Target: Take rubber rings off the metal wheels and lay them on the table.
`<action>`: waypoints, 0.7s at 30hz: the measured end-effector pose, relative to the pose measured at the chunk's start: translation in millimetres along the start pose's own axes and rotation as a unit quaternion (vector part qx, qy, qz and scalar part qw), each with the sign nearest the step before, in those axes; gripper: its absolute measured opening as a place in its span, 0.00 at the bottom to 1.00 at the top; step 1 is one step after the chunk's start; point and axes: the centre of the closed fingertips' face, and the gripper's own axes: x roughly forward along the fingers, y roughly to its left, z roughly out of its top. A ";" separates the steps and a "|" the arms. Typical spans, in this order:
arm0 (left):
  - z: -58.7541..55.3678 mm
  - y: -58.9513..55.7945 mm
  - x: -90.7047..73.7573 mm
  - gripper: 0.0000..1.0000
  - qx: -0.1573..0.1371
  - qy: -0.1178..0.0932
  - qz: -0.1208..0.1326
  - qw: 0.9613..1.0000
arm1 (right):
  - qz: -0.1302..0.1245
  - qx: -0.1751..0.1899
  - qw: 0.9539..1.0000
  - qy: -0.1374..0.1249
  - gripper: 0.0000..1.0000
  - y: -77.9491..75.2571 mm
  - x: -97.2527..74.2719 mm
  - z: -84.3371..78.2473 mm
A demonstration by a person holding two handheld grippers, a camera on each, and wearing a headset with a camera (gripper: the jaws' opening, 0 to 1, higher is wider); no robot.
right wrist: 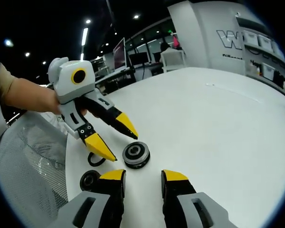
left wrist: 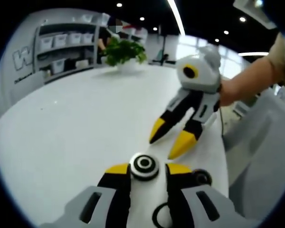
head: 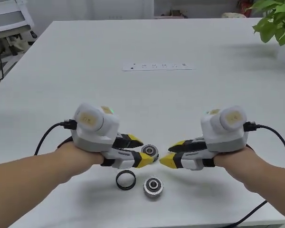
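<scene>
A small metal wheel [head: 149, 151] with a dark rubber rim lies on the white table [head: 147, 95], right at the tips of my left gripper [head: 146, 151]. That gripper is open, and the wheel [left wrist: 144, 165] sits between its yellow tips without being clamped. My right gripper [head: 167, 153] faces it from the right, open and holding nothing; the wheel [right wrist: 136, 154] lies just ahead of it. A loose black rubber ring [head: 126, 179] lies flat nearer the table's front edge. Beside the ring is a second wheel [head: 153, 186] with a silver rim.
A white power strip [head: 156, 66] lies at mid-table and a green plant [head: 275, 21] stands at the far right corner. A chair [head: 9, 19] is off the table's left side. Black cables [head: 47, 135] trail from both grippers. The table's front edge is close below the wheels.
</scene>
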 end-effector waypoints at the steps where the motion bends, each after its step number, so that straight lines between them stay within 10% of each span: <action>1: -0.1 0.4 0.5 0.29 -0.001 0.000 0.000 1.000 | 0.000 0.000 1.000 0.000 0.27 0.1 0.0 -0.1; 21: -0.2 1.7 7.1 0.14 0.036 0.013 0.022 0.999 | 0.011 -0.015 1.000 -0.003 0.25 6.1 10.7 2.8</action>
